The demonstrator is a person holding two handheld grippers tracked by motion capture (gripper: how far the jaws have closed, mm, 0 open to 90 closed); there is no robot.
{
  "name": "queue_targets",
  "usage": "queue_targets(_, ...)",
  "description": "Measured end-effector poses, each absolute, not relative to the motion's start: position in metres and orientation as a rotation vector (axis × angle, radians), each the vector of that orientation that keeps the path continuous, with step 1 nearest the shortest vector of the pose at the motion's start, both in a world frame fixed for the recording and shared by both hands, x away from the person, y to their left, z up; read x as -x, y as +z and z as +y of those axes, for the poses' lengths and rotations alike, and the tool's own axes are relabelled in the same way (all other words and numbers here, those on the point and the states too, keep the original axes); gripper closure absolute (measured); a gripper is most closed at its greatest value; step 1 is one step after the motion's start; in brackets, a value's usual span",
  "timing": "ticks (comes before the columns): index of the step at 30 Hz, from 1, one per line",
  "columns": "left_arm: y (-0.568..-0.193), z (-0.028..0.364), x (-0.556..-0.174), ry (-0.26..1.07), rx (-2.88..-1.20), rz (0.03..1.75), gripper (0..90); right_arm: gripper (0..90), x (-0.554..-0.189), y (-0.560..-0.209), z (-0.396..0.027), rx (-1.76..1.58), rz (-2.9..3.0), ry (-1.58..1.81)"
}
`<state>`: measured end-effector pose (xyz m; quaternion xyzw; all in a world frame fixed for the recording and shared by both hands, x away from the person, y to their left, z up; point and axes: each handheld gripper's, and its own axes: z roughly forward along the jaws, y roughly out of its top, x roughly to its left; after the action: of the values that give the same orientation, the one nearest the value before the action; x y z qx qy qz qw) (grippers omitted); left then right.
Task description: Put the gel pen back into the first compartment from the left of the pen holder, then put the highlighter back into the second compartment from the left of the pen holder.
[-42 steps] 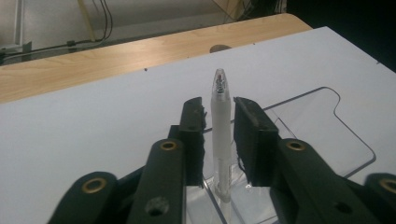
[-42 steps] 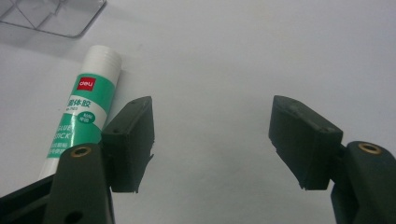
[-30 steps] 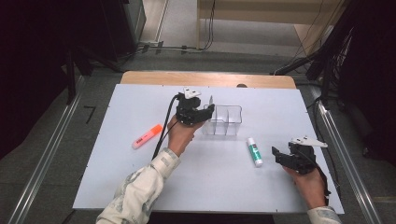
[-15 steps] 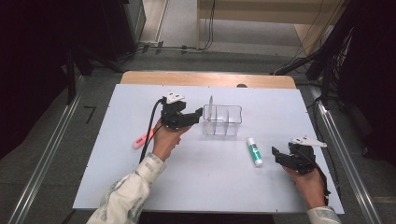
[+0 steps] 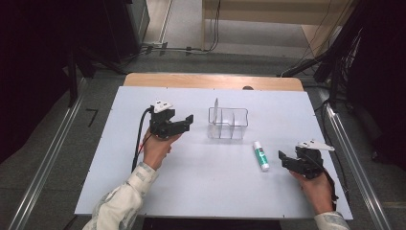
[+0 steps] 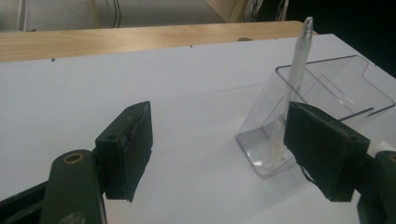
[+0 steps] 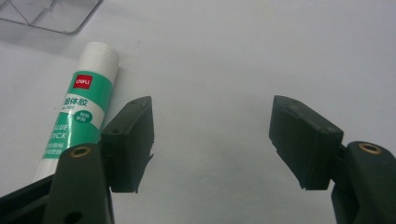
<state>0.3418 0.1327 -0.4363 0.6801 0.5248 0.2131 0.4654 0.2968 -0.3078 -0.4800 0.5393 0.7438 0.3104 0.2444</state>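
A clear divided box (image 5: 228, 123) stands mid-table with a silver-tipped pen (image 5: 216, 108) upright in its left compartment. My left gripper (image 5: 186, 121) hovers to the left of the box, open, nothing between its jaws. In the left gripper view the box (image 6: 327, 88) and pen (image 6: 297, 60) sit ahead to the right of the open left gripper (image 6: 219, 140). A green-and-white glue stick (image 5: 261, 155) lies in front of the box's right end. My right gripper (image 5: 285, 160) rests just right of it, open and empty. The glue stick (image 7: 79, 107) lies beside the left jaw of the right gripper (image 7: 212, 135).
The white tabletop (image 5: 206, 187) has a wooden strip (image 5: 210, 81) along its far edge. A sliver of orange (image 5: 143, 142) shows by the left hand. Black equipment and cables stand on the floor beyond the table, with metal rails along both sides.
My left gripper has moved left, away from the clear box, and its hand now covers most of the orange highlighter. The right gripper has stayed in place.
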Motion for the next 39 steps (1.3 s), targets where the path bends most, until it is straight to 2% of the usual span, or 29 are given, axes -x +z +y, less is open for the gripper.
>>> queue_targets(39,-0.465,0.197,-0.337,0.561,-1.697,1.414,20.4,29.4,-0.297,-0.481,-0.307,-1.472,2.040,0.841)
